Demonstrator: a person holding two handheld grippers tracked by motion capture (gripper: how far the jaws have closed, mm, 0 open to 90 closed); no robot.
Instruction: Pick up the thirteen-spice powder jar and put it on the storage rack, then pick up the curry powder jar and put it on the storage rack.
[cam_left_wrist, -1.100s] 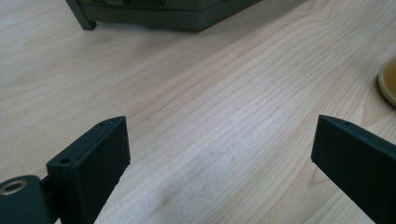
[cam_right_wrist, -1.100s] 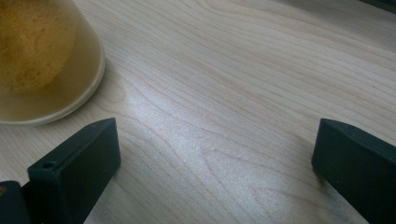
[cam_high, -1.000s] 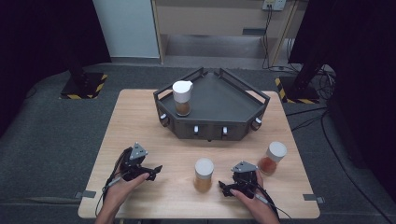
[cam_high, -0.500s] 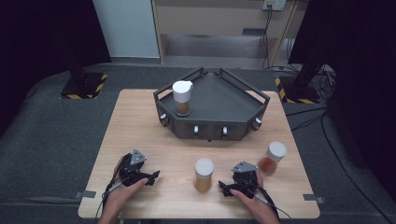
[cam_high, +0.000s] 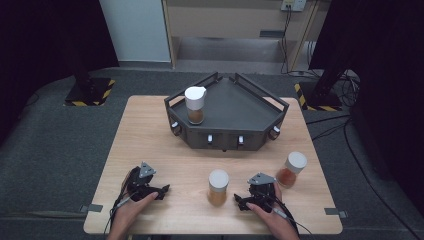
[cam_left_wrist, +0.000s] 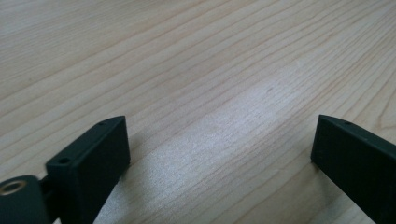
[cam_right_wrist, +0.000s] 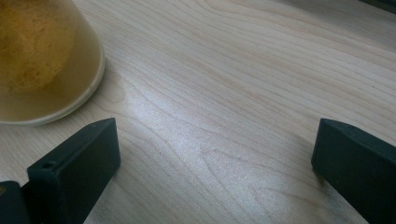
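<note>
1. Resting low on the worktop (cam_high: 150, 130), both grippers sat at the person's edge: the left gripper (cam_high: 162, 189) well to the left of the jars, the right gripper (cam_high: 239, 202) just beside the nearest jar.
2. The left gripper's jaws stood wide apart with nothing but bare wood between them, as the left gripper view showed.
3. The right gripper's jaws were likewise spread wide and held nothing; in the right gripper view the base of the near jar (cam_right_wrist: 42, 60) lay just beyond its left jaw, apart from it.
4. That near jar (cam_high: 218, 187) stood upright on the worktop between the two grippers, white lid on top, orange-brown powder filling its lower part.
5. A second jar (cam_high: 291, 170) of the same kind stood to the right, near the right hand, and a third jar (cam_high: 195, 105) already stood inside the dark tray (cam_high: 260, 127) at the far side of the worktop.
6. Judging by that, the work in hand was moving jars into the tray, with the near jar the likely next one.
7. The jar looked like clear, smooth plastic or glass: stiff and probably slippery, light to moderate in weight, with most of the mass low where the powder sat.
8. A sound hold would have been across the round body below the lid, jaws squarely on opposite sides, keeping it upright so it would not twist or tip.
</note>
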